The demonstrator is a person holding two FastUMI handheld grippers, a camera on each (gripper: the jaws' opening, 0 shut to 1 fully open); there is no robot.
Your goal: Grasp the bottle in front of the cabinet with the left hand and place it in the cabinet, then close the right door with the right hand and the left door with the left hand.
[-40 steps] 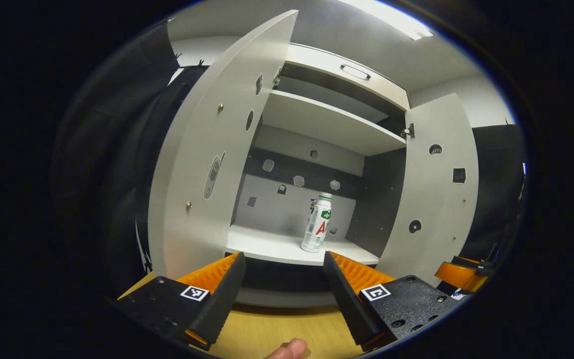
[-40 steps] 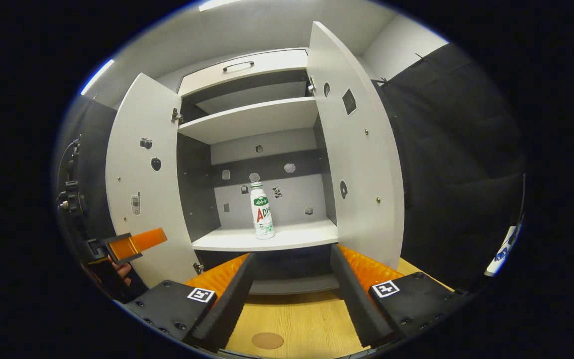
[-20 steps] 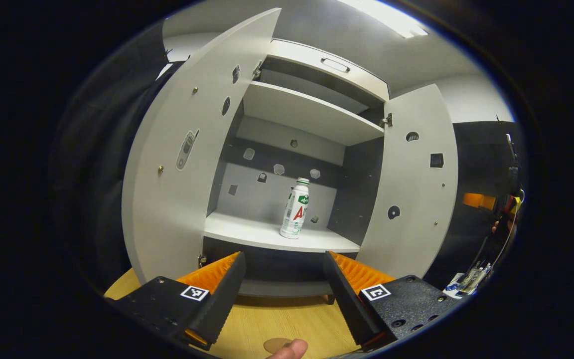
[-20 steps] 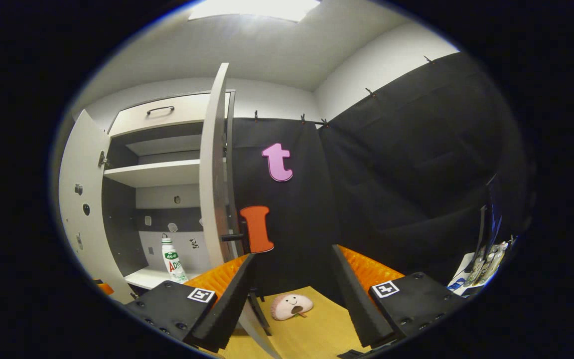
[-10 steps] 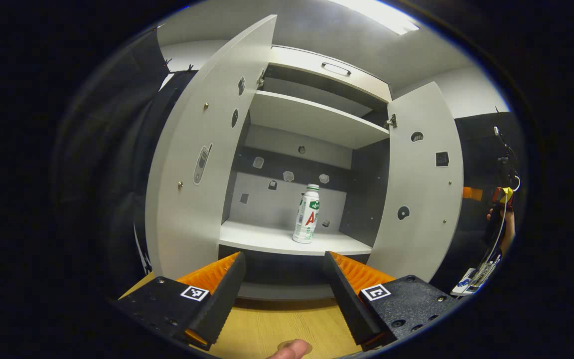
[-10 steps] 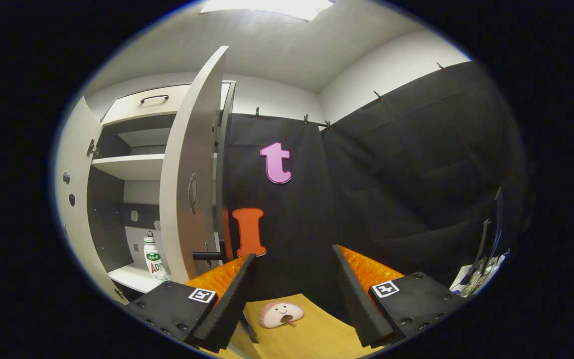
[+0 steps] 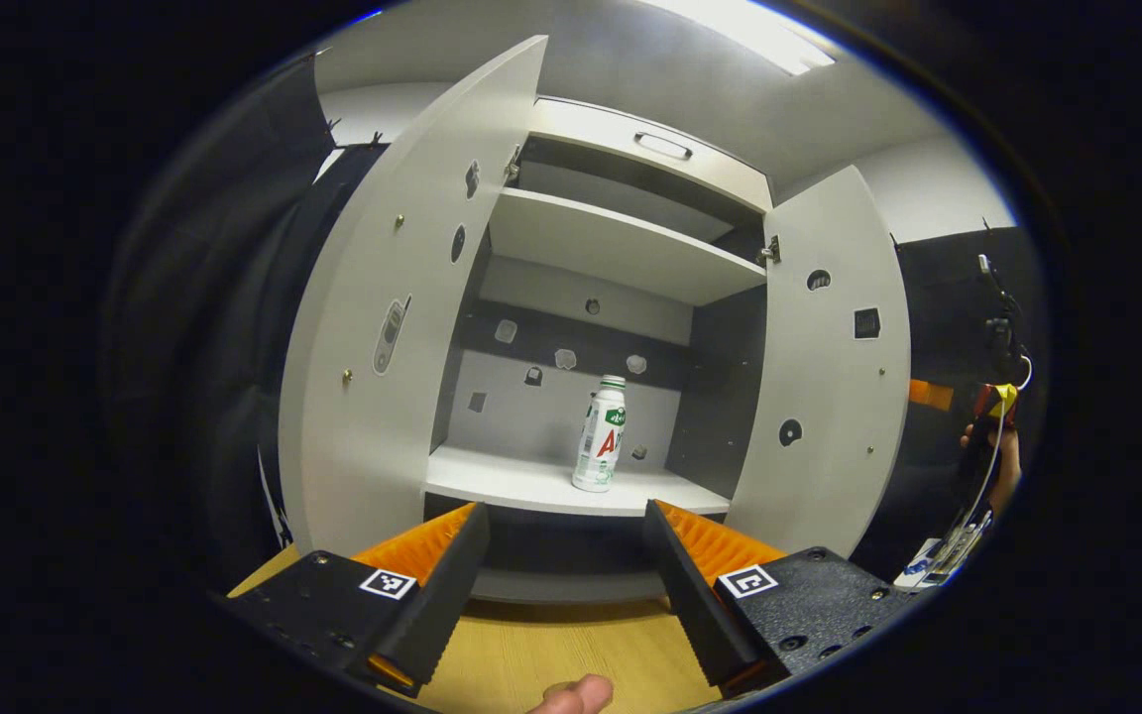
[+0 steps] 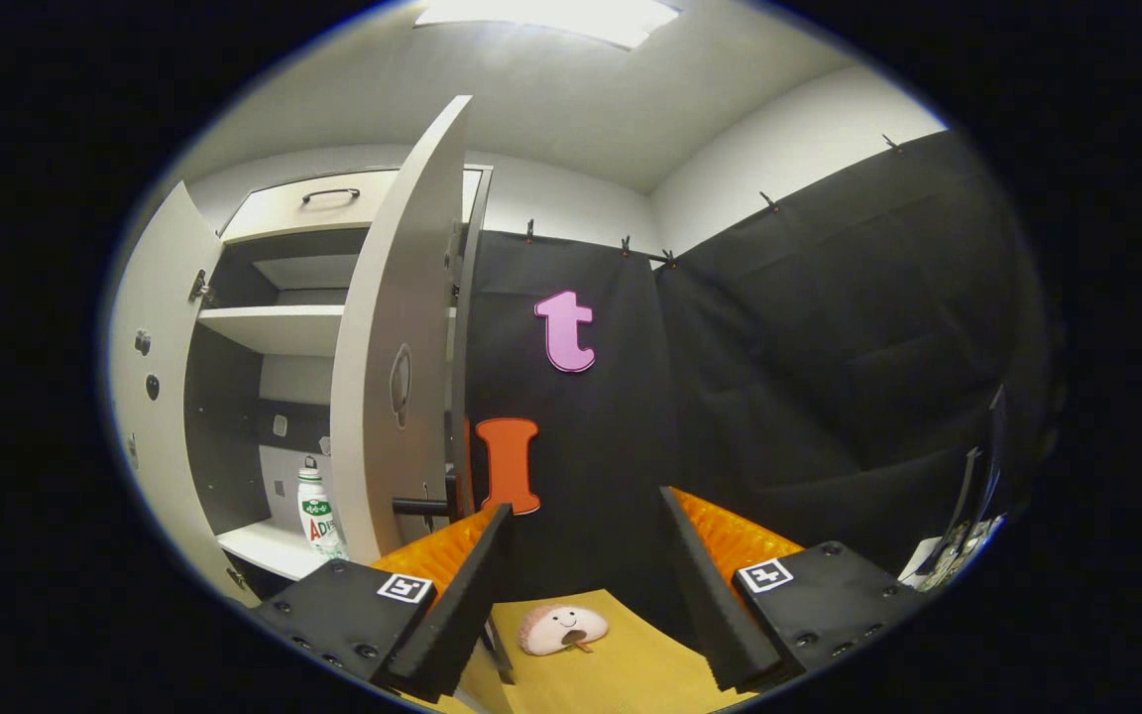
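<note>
A smooth white plastic bottle [image 7: 601,433] stands upright on the flat cabinet shelf [image 7: 531,478], both grippers' ridged jaws apart and empty, while the right gripper view adds a round plush toy [image 8: 561,629].

The bottle [image 7: 602,434] is white with a green-and-red label and a pale cap. It stands upright on the lower shelf [image 7: 521,478] of the cabinet [image 7: 630,164], toward the right and near the back wall. The cabinet is pale grey with a dark inside, and a second shelf above. The left door [image 7: 373,327] and the right door [image 7: 829,377] both stand wide open. In the right gripper view the bottle [image 8: 318,516] shows just past the right door's edge [image 8: 393,367].
</note>
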